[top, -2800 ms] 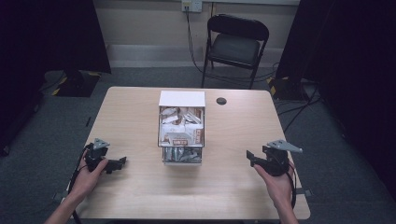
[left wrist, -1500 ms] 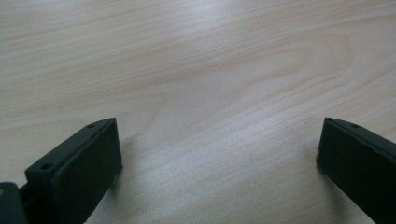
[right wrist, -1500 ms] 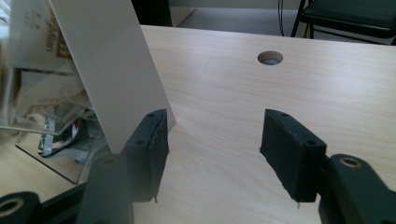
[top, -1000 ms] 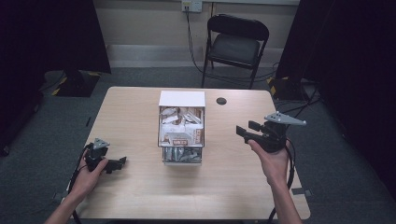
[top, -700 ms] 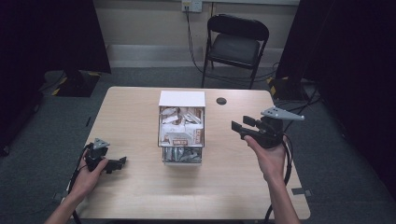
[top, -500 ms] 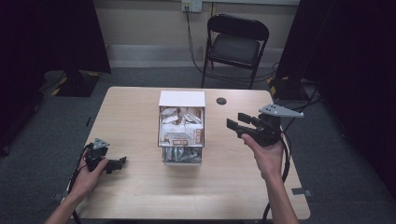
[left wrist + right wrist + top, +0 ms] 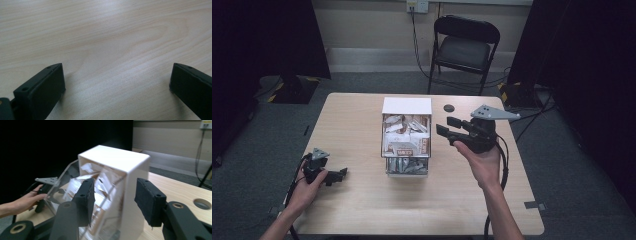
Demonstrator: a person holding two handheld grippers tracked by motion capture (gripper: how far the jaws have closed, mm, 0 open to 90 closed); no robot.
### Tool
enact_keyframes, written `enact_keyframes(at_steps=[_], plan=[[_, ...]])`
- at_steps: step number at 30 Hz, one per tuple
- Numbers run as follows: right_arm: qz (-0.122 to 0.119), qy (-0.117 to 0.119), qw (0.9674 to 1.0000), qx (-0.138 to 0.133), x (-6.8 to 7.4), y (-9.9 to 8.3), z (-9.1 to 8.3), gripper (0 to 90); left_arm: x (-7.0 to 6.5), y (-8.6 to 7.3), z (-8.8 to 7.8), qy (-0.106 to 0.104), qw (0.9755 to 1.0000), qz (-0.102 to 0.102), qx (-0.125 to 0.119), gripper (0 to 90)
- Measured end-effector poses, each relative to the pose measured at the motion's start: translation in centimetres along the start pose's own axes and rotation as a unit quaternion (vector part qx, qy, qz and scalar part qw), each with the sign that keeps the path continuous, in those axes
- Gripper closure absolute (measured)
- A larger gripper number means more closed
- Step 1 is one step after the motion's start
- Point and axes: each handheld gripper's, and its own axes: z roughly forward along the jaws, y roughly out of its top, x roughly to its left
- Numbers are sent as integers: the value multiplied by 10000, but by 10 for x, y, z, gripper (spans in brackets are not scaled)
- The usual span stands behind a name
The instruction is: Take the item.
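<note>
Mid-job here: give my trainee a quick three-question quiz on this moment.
1. True or false: the left claw is shut on a packet.
2. Which claw is raised beside the dispenser box? A) left B) right
3. Fill in: the small black disc lies on the ____ beyond the box.

Key: 1 false: it sits low over the table with its jaws apart and nothing between them. 2 B, the right claw. 3 table.
</note>
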Motion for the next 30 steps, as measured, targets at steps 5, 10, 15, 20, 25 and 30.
enact_keyframes(at_steps=[5,10,15,20,25,30], plan=[[-54,338,9994,-6,14,5,10,502,0,0,0,-8,10000,-24,-15,0],[-116,512,9986,20,21,6,15,509,0,0,0,-9,10000,-23,-15,0],[-226,677,9972,225,30,4,28,520,0,0,0,-8,10000,-24,-15,0],[-318,1001,9933,476,39,-3,47,551,0,0,0,-8,10000,-23,-15,0],[-389,977,9927,587,41,-9,59,567,0,0,0,1,10000,0,0,0],[-383,1036,9914,701,43,-15,69,595,0,0,0,-8,10000,-24,-16,0]])
